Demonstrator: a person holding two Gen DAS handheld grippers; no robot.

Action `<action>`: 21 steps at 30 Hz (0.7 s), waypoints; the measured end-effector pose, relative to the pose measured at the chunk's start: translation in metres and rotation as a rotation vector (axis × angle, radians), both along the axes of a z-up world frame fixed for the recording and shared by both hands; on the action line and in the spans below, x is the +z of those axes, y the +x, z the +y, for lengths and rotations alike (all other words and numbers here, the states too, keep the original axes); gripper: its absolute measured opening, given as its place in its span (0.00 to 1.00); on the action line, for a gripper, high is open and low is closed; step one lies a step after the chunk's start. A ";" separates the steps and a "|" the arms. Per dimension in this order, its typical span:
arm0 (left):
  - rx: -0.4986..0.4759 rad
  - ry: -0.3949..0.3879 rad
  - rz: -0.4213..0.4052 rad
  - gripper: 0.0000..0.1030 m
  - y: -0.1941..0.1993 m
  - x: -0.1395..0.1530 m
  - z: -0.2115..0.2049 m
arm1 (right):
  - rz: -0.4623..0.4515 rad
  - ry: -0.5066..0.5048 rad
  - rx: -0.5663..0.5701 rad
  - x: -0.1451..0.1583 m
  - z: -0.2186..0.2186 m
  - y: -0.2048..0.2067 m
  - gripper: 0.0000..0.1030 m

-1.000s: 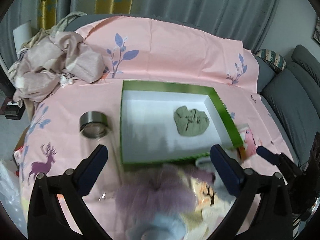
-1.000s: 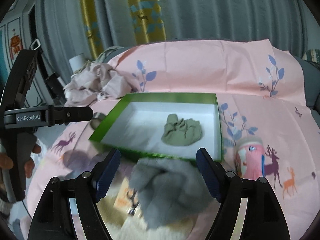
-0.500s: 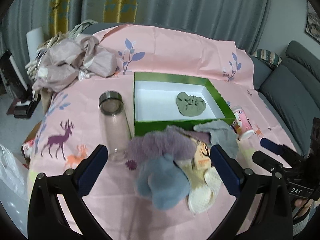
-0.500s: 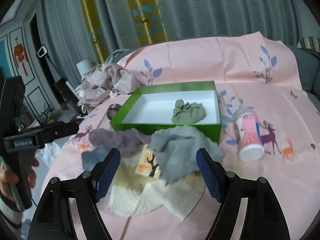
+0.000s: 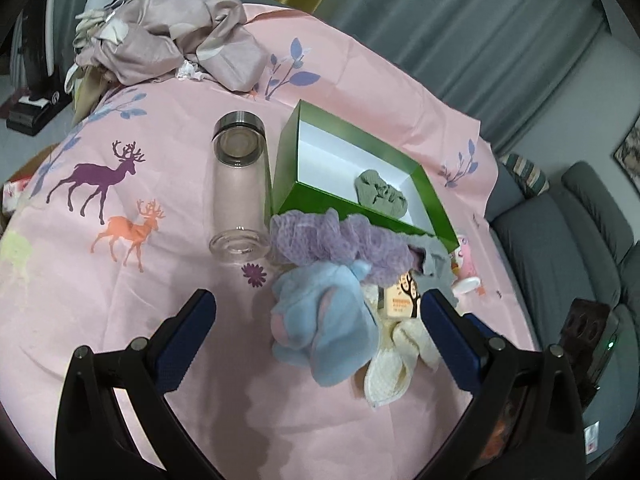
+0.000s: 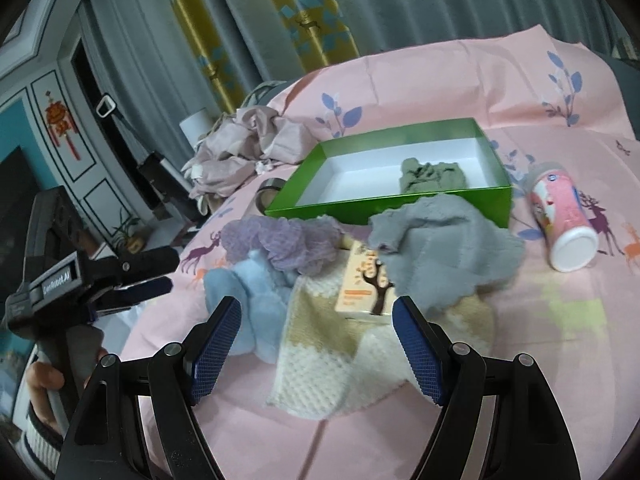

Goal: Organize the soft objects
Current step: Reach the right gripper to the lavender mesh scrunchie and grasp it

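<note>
Pink cloth [image 6: 520, 360] carries four loose soft pieces [image 6: 440, 240], one olive bundle [image 6: 432, 176] boxed; left gripper [image 5: 316, 320] and right gripper [image 6: 316, 344] both gape, empty.

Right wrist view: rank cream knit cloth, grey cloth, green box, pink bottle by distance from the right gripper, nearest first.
From the right gripper, jaws open:
1. Cream knit cloth, directly between the fingers.
2. Grey cloth, ahead, slightly right.
3. Pink bottle, lying far right; green box, behind the cloths: too close to call.
</note>
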State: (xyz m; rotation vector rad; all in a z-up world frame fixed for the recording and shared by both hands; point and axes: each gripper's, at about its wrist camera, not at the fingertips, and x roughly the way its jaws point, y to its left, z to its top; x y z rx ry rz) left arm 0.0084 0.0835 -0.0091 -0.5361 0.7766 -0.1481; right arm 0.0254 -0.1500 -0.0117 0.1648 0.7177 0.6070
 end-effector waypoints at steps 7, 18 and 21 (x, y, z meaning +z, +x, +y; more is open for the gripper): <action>-0.013 -0.097 0.007 0.99 0.018 -0.008 0.012 | 0.001 0.011 0.016 -0.003 0.013 0.016 0.76; -0.078 -0.129 -0.007 0.97 0.064 -0.006 0.016 | 0.013 0.025 0.049 -0.009 0.038 0.042 0.76; -0.094 -0.133 0.011 0.89 0.073 -0.010 0.015 | 0.018 0.014 0.042 -0.012 0.044 0.050 0.76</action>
